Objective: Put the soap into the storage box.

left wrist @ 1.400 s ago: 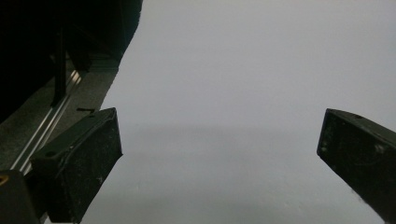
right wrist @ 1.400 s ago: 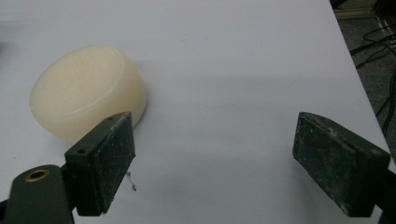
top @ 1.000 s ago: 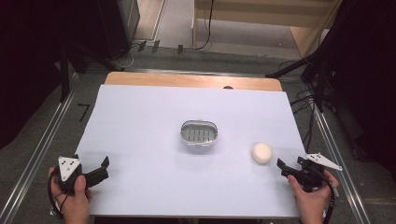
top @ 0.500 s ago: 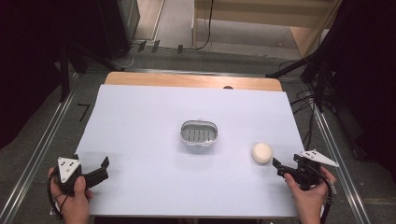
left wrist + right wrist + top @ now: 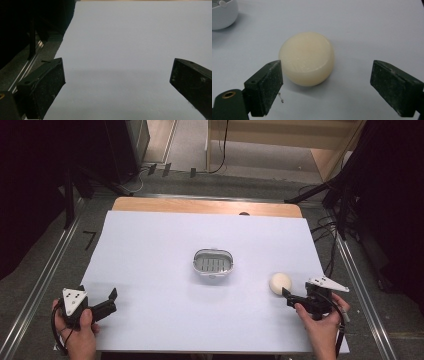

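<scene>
The right gripper [image 5: 325,87] has its two black jaws spread wide, and they have just been opening. They grip nothing. A round, cream-coloured bar of soap [image 5: 307,58] lies on the table just ahead of them, partly inside the mouth of the jaws and nearer the jaw on the left of the right gripper view; whether that jaw touches the soap cannot be told.

In the high view, the right gripper [image 5: 286,292] sits at the near right of the white table [image 5: 150,250], pointing left toward the soap [image 5: 280,283]. Farther left and a little farther back, near the middle of the table, stands a small oval soap dish [image 5: 213,262] with a slotted insert, apart from the soap.

The left gripper [image 5: 113,294] rests at the near left corner, held in a hand [image 5: 80,332], jaws wide apart and holding nothing, well away from both things. Its own view shows only bare table between its jaws [image 5: 117,82].

The step in hand looks like picking up the soap, probably for the dish. To do it well, the right gripper should shift so the soap is centred between the jaws, move forward until the pads sit across its widest part, stay low over the table, and close gently. A smooth, rounded bar may squirt out of an off-centre or hard squeeze.
</scene>
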`<control>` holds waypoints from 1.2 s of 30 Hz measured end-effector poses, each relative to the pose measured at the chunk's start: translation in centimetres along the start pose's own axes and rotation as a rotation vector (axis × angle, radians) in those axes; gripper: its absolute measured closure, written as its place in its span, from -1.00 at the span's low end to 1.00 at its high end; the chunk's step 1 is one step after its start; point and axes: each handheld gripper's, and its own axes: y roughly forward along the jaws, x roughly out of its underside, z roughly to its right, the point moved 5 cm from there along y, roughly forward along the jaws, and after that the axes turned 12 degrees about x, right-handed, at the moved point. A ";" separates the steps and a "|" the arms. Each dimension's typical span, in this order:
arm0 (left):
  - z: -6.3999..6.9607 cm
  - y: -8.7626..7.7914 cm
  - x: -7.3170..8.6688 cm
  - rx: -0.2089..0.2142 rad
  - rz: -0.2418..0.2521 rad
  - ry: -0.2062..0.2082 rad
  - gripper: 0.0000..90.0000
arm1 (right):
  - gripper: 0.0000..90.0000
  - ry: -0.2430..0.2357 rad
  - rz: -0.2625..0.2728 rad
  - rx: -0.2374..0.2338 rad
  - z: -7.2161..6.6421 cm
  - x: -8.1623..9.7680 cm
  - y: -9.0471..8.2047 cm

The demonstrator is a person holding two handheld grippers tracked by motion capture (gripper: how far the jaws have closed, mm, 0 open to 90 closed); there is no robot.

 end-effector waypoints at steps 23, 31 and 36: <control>0.0 0.1 0.0 0.010 -0.003 -0.002 -0.99 | -0.76 0.006 -0.033 -0.022 -2.0 -0.2 1.4; 0.1 0.0 0.0 0.008 -0.006 0.002 -0.99 | -0.75 -0.016 -0.047 -0.021 -2.5 -0.2 1.9; 0.1 0.0 0.0 0.009 -0.007 0.002 -0.99 | -0.73 -0.027 -0.075 0.007 -3.0 -0.1 2.7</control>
